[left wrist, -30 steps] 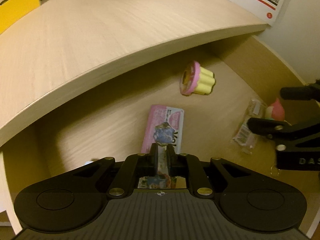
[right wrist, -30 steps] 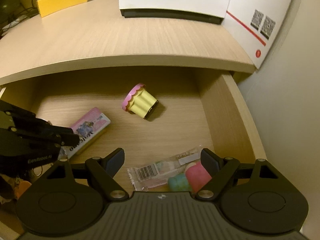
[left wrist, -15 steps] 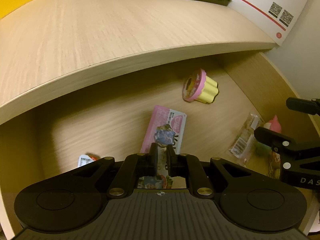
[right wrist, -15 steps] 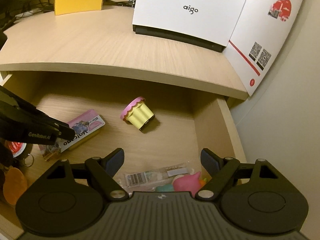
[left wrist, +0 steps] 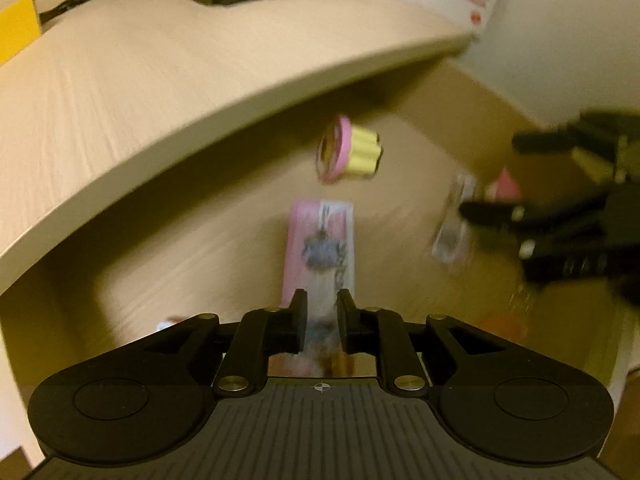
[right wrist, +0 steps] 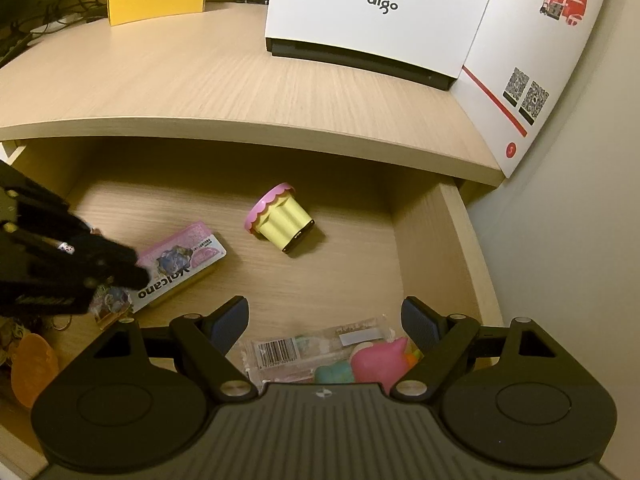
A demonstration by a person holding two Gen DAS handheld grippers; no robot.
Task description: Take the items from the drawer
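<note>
Wooden drawer (right wrist: 436, 240), fluted yellow cup (right wrist: 285, 222) (pink rim), left tongs (left wrist: 322, 307) just parting, right tongs (right wrist: 324, 318) wide apart.

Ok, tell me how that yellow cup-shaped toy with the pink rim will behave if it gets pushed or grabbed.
The yellow toy lies on its side on the drawer floor, so a nudge will likely roll it, probably curving because it tapers. It looks like hard moulded plastic: probably stiff and light. Its fluted sides may give pads some purchase.

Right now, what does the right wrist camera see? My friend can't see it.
An open wooden drawer holds a yellow toy cupcake lying on its side, a pink Volcano pack and a clear barcoded wrapper with pink and teal toys. The right hand-held gripper hovers open above that wrapper.
</note>
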